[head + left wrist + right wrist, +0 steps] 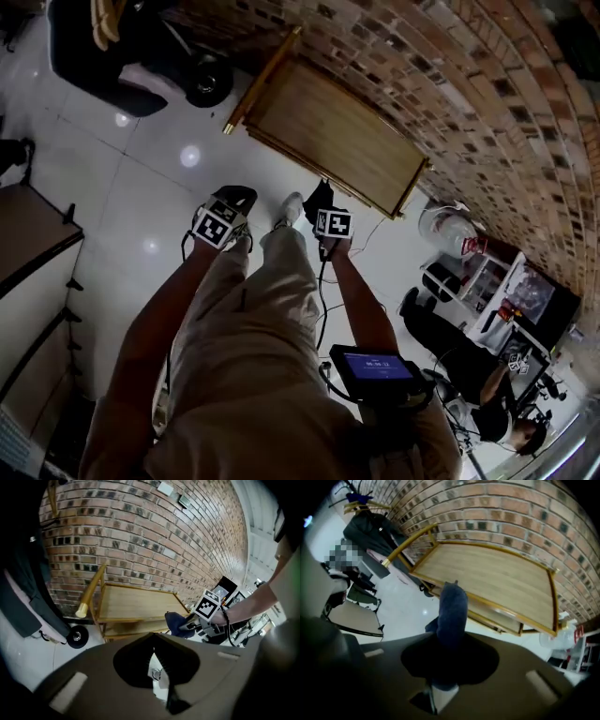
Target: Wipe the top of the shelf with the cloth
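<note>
The wooden shelf [328, 127] stands against the brick wall, its flat top [497, 578] bare. My right gripper [443, 688] is shut on a dark blue cloth [452, 611], which sticks up out of the jaws, short of the shelf's near rail. In the head view the right gripper [330, 225] holds the cloth [319, 197] just before the shelf's front edge. The left gripper [223, 223] hangs further left over the white floor, jaws together with nothing in them [158, 677]. From the left gripper view the shelf [136, 604] lies ahead and the cloth [177, 622] is at its right corner.
A brick wall [140, 531] runs behind the shelf. A black wheeled object [141, 56] stands left of it, with a wheel [76, 636] near the shelf's leg. A dark desk [28, 244] is at far left. Clutter and a seated person [487, 394] fill the right side.
</note>
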`<state>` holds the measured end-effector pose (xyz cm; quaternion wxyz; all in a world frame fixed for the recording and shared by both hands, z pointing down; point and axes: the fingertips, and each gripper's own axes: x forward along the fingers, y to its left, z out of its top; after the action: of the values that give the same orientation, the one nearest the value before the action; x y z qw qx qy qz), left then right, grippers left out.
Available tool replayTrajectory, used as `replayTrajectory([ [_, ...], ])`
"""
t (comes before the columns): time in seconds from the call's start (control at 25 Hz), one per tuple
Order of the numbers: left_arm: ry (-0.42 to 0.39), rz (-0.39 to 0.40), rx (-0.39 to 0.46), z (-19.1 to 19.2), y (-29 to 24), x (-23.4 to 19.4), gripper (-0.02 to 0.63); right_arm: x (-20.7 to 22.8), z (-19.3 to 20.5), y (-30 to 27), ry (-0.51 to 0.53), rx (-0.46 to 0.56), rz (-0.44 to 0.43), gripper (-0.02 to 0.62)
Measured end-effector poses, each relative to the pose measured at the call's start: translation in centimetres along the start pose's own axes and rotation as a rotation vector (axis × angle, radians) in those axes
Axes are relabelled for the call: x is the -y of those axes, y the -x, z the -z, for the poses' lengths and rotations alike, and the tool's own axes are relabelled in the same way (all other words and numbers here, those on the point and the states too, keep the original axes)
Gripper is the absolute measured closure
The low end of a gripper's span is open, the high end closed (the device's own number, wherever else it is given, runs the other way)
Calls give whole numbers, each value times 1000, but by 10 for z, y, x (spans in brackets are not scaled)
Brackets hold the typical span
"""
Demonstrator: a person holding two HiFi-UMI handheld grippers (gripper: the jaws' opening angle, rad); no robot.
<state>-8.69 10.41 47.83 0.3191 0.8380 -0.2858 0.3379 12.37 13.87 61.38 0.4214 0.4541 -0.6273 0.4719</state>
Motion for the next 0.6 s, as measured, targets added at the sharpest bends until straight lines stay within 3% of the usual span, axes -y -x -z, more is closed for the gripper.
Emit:
replayTrajectory([
  [0.12,71,-50,74,20,6,-30,603,-41,-18,-46,145,-53,8,505],
  [0.24,140,-68,75,47,8,-50,603,-76,-38,-94,270,-108,34,505],
  [0.32,179,-71,67,64,10,-55,603,-102,-59,-122,330,-92,9,505],
  [0.44,155,-67,62,71,10,-60,603,-127,-87,-159,422,-85,18,505],
  [0.6,127,-57,36,76,5,-70,603,-143,-113,-210,732,-52,171,505],
])
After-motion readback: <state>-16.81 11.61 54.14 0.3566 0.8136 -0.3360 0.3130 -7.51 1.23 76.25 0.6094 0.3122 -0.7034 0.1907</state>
